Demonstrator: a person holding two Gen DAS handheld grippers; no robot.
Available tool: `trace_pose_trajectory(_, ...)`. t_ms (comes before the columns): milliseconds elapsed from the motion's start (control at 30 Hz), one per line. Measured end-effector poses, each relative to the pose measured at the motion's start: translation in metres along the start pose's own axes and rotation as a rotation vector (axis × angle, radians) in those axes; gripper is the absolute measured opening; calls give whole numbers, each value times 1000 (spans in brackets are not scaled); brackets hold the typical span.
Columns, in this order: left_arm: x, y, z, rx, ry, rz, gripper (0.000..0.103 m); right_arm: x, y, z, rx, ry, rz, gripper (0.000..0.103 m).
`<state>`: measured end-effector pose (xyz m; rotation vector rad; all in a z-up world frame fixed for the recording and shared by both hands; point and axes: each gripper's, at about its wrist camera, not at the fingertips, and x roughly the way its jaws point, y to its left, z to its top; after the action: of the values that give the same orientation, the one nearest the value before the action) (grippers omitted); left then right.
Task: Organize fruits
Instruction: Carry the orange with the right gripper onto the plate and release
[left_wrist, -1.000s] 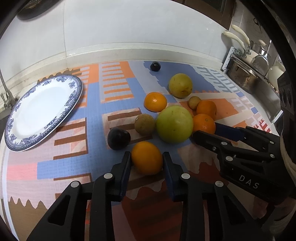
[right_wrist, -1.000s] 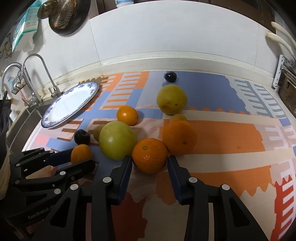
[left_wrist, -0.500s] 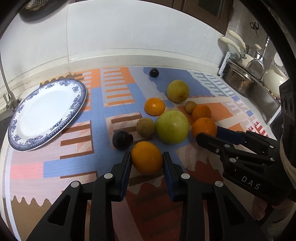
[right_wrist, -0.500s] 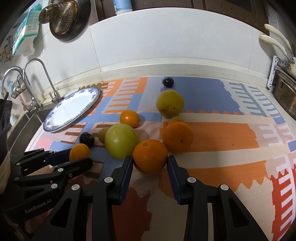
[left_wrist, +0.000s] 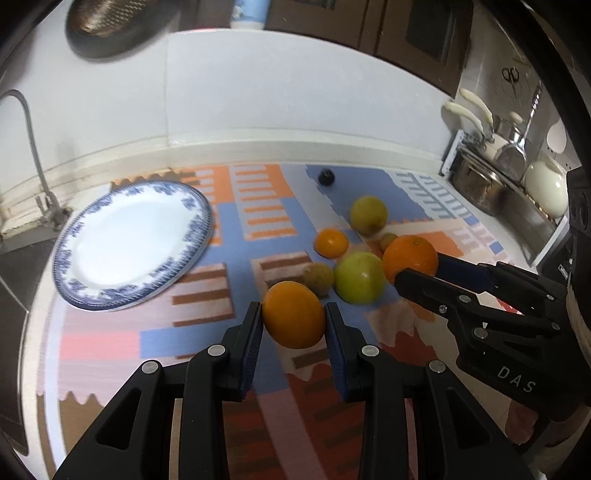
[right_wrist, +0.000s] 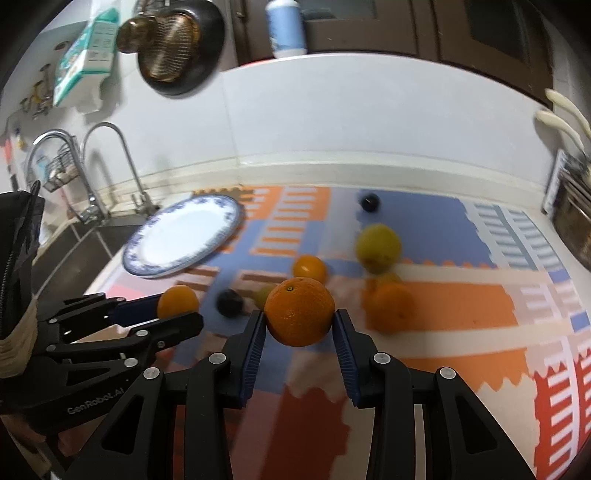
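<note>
Since a second ago both oranges have left the surface (left_wrist: 110, 343): each tool has risen with its fruit. The blue-rimmed plate (left_wrist: 133, 243) lies empty at the back left, well apart from the remaining fruit, where a large green fruit (left_wrist: 360, 277) is the biggest piece. The right tool (right_wrist: 300, 332) is clamped on a navel orange (right_wrist: 300, 312), and the left tool (left_wrist: 293, 326) grips a smaller orange (left_wrist: 294, 314). The step in hand looks like the carry (both loads airborne). Next, each needs a swing left over the plate, then a gentle release so nothing rolls.
</note>
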<state>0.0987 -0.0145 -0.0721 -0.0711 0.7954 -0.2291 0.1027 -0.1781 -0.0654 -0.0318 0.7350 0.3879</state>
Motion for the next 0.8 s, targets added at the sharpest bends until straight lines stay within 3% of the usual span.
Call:
trace_pose_trajectory(433, -37, 50, 6, -40, -75, 134, 33, 15, 57, 34, -88, -38, 141, 39)
trace_pose_trajectory(800, -21, 107, 14, -61, -63, 207, 33, 64, 103, 57, -139, -12, 223, 39)
